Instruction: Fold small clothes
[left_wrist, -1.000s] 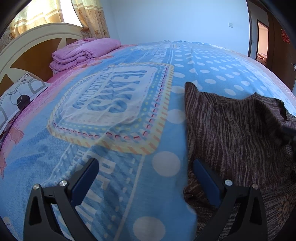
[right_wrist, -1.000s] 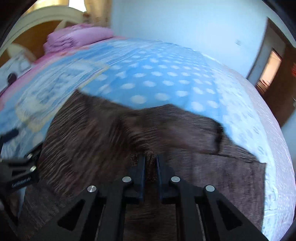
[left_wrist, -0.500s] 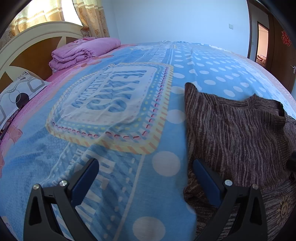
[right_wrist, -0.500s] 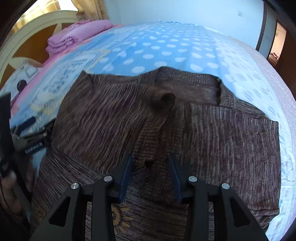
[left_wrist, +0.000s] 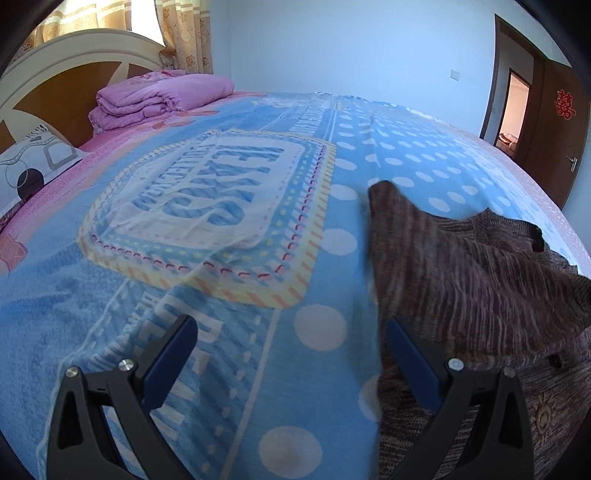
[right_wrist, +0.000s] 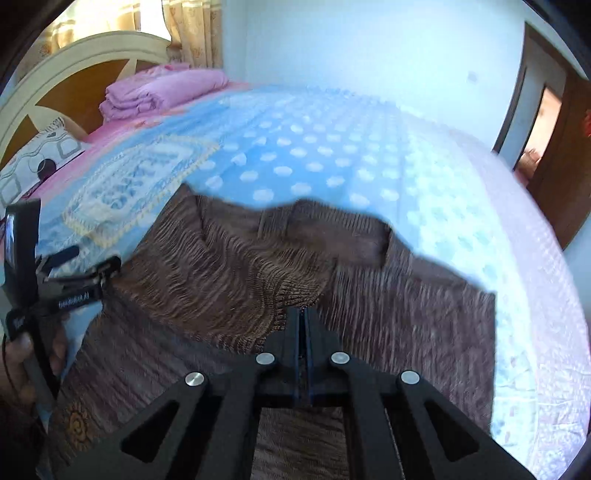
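A brown striped knit sweater (right_wrist: 388, 302) lies on the blue dotted bedspread (right_wrist: 314, 155). My right gripper (right_wrist: 303, 314) is shut on a fold of the sweater and lifts that cloth above the rest. In the left wrist view the raised brown fold (left_wrist: 461, 269) hangs over the sweater's left part. My left gripper (left_wrist: 291, 343) is open and empty, low over the bedspread (left_wrist: 221, 206) at the sweater's left edge; its right finger (left_wrist: 410, 358) is beside the cloth. It also shows in the right wrist view (right_wrist: 70, 273) at the left.
A folded pink quilt (left_wrist: 159, 98) and a patterned pillow (left_wrist: 33, 166) lie by the headboard (left_wrist: 74, 74) at far left. An open doorway (left_wrist: 515, 110) and brown door are at far right. A sun emblem (right_wrist: 75, 424) shows on the sweater's near corner.
My right gripper, open half a second ago, has shut on the sweater and lifted a fold of it. The left gripper has stayed in place and open.
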